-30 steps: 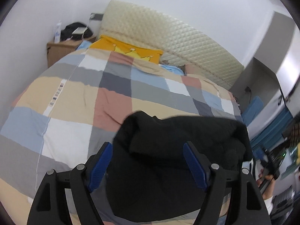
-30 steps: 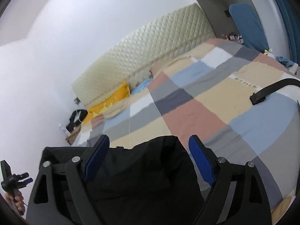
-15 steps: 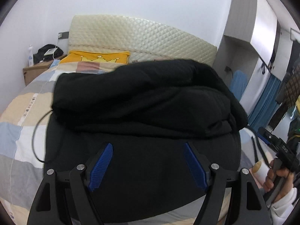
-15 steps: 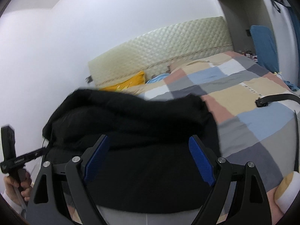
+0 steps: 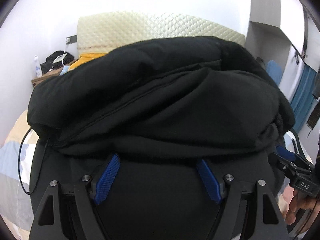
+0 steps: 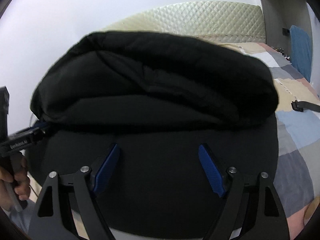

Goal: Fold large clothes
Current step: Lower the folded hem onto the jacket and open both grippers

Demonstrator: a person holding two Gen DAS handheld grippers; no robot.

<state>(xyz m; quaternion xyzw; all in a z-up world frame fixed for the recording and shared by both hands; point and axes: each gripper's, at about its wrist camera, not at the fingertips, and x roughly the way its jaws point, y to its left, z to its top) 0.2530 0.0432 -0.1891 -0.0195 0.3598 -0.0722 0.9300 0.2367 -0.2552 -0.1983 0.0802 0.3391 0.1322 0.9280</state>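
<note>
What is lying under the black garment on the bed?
Under the black garment only the patchwork checked duvet shows, at its edges. Whatever lies beneath its middle is covered and cannot be seen.

One second ago the black garment [image 5: 160,104] lay low on the bed, with most of the checked bedcover [image 6: 296,124] visible. Now its thick folded roll fills both views and hides most of the bedcover. The right tongs [image 6: 159,153] have just been closing a little, pressing on nothing.
</note>
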